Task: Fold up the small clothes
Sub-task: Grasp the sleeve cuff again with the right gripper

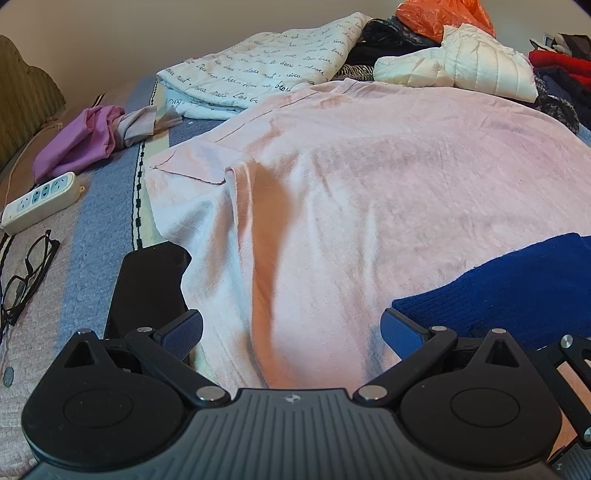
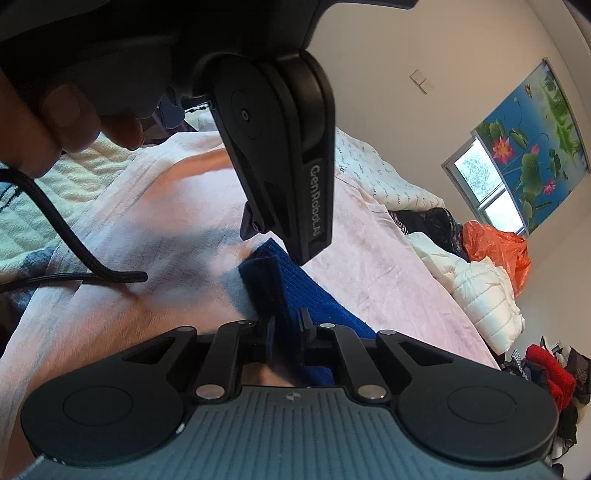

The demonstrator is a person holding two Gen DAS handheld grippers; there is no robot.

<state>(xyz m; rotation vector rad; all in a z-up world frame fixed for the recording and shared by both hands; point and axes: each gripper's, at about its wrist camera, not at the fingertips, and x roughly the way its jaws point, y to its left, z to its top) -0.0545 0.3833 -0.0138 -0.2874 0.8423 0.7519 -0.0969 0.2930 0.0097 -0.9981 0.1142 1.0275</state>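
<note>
A dark blue knit garment [image 1: 517,291] lies on a pink cloth [image 1: 369,184] spread over the bed, at the right of the left wrist view. My left gripper [image 1: 291,332] is open and empty, its fingers low over the pink cloth, the right finger next to the blue garment's edge. My right gripper [image 2: 287,332] is shut on a raised fold of the blue garment [image 2: 266,280]. The left gripper's body [image 2: 280,155] hangs just above that fold in the right wrist view.
A black phone [image 1: 147,288], glasses [image 1: 29,273] and a white power strip [image 1: 40,201] lie at the left on the striped bedcover. A purple cloth [image 1: 81,140], a lettered quilt [image 1: 266,66], a white puffer jacket [image 1: 469,59] and an orange bag [image 1: 439,14] lie beyond.
</note>
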